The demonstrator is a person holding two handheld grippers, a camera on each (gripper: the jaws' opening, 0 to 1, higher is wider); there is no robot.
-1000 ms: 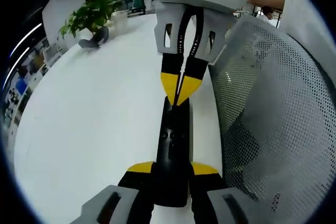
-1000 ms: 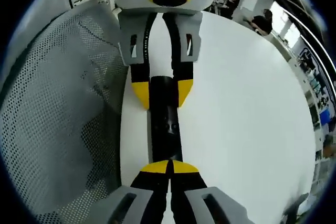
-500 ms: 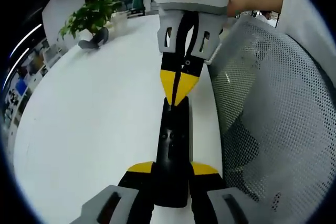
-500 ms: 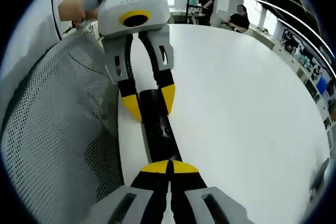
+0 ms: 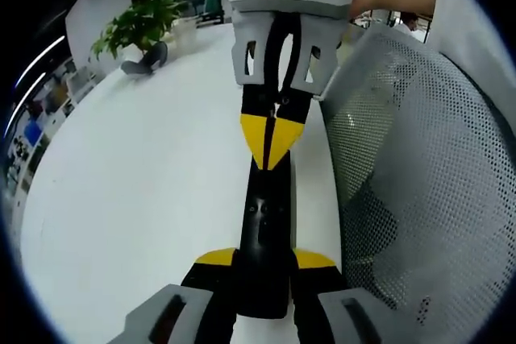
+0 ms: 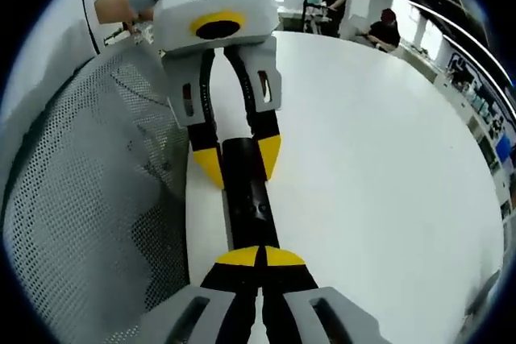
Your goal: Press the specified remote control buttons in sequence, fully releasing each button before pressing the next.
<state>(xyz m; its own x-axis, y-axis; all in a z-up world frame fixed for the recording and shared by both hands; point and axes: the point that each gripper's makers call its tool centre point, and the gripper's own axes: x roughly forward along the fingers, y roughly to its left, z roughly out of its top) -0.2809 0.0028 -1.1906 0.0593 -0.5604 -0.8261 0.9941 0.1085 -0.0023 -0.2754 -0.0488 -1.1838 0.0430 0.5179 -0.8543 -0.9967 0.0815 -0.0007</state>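
Two claws work on one black remote (image 5: 264,223), which lies along the surface's (image 5: 145,199) edge beside the mesh chair (image 5: 419,199). Your left claw (image 5: 264,267) pinches its near end; keep it firm. Your right claw (image 5: 272,141), tips pressed together, pokes the buttons: push straight down, then lift fully clear.

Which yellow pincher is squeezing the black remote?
The left gripper: its jaws clamp both sides of the remote control. The right gripper is pinched shut, tips over the remote's top.
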